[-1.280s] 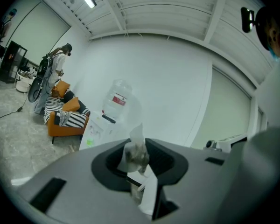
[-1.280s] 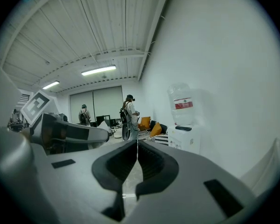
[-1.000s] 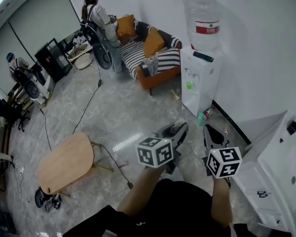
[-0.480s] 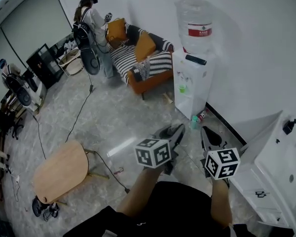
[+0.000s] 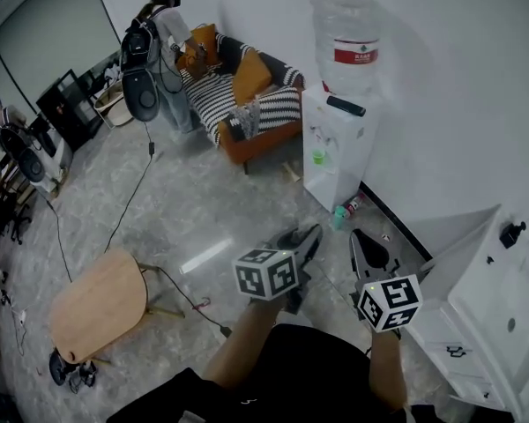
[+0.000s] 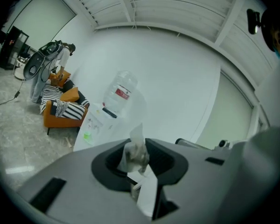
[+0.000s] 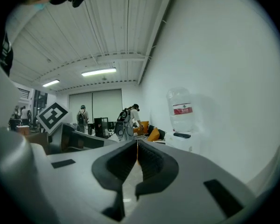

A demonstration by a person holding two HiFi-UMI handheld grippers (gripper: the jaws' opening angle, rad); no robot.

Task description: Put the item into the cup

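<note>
My left gripper [image 6: 139, 154] is shut on a small crumpled packet of clear and white wrapping [image 6: 135, 150], which sticks up out of the jaws. In the head view the left gripper [image 5: 307, 236] points toward a white water dispenser [image 5: 333, 152]. A small green cup [image 5: 317, 158] stands in the dispenser's tap recess, also seen as the green cup [image 6: 87, 136] in the left gripper view. My right gripper [image 5: 360, 241] is beside the left one; its jaws [image 7: 137, 149] are pressed together with nothing between them. The packet is hidden in the head view.
A big water bottle [image 5: 346, 40] tops the dispenser, with a dark remote [image 5: 345, 106] on its lid. An orange sofa [image 5: 247, 95] and a person with a backpack [image 5: 150, 60] are behind. A white cabinet [image 5: 494, 307] stands on the right, a wooden table [image 5: 97, 302] on the left, and bottles [image 5: 344, 210] lie at the dispenser's foot.
The dispenser and sofa have slid left and slightly nearer in the head view. Both grippers have drifted a little left and lower in the picture, the left still gripping the packet.
</note>
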